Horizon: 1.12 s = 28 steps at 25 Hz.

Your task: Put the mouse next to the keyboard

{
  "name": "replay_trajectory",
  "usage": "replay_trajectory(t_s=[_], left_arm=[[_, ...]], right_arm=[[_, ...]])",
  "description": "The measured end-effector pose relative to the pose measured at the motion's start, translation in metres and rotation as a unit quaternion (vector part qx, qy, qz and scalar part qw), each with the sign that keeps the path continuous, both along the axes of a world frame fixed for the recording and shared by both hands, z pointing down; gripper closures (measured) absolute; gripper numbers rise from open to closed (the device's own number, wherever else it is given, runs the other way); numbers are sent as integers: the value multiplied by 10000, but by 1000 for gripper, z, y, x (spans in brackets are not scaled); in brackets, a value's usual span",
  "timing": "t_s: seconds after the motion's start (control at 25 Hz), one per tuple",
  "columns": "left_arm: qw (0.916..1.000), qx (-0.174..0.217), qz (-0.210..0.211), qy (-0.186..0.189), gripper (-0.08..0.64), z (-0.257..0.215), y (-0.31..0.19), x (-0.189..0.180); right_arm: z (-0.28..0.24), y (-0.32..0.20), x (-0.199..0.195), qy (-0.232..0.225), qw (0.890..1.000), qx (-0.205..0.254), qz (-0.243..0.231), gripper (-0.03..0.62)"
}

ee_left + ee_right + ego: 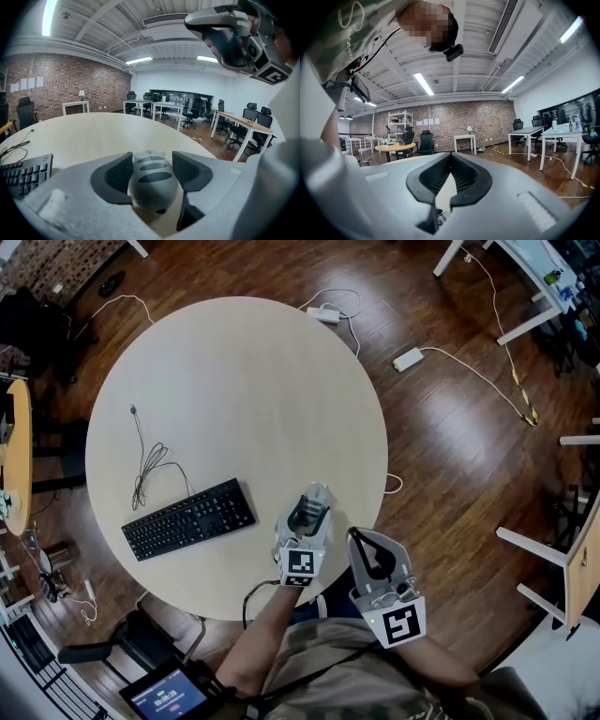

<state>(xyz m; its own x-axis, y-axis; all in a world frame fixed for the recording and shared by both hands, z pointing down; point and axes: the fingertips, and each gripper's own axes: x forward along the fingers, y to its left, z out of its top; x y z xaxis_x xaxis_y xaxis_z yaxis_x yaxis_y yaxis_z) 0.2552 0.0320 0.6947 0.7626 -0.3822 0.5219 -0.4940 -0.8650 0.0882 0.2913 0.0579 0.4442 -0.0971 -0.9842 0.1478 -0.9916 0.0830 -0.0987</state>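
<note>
Mid-carry, I judge: the left claw [314, 496] grips the mouse [152, 182] over the surface's [234, 371] near edge, the right claw [449, 178] is closed and empty, and next the mouse needs lowering beside the keyboard [187, 518].

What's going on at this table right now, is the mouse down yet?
A person is working a gripper in each hand at a round table. The left gripper is shut on the grey mouse, holding it over the table's near edge, to the right of the black keyboard and apart from it. Whether the mouse touches the tabletop cannot be told, and it has not been released. The right gripper is shut and empty, off the table's edge.
</note>
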Motion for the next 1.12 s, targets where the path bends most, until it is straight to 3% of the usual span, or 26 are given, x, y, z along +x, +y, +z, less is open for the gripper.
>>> replay_trajectory(t_s=[0.4, 1.12], left_arm=[[9997, 52, -243, 74, 284, 0, -22, 10], [9995, 198, -194, 142, 282, -1, -65, 38]], right_arm=[[6, -6, 8, 28, 9999, -94, 95, 588], [18, -14, 32, -24, 9993, -248, 274, 588]])
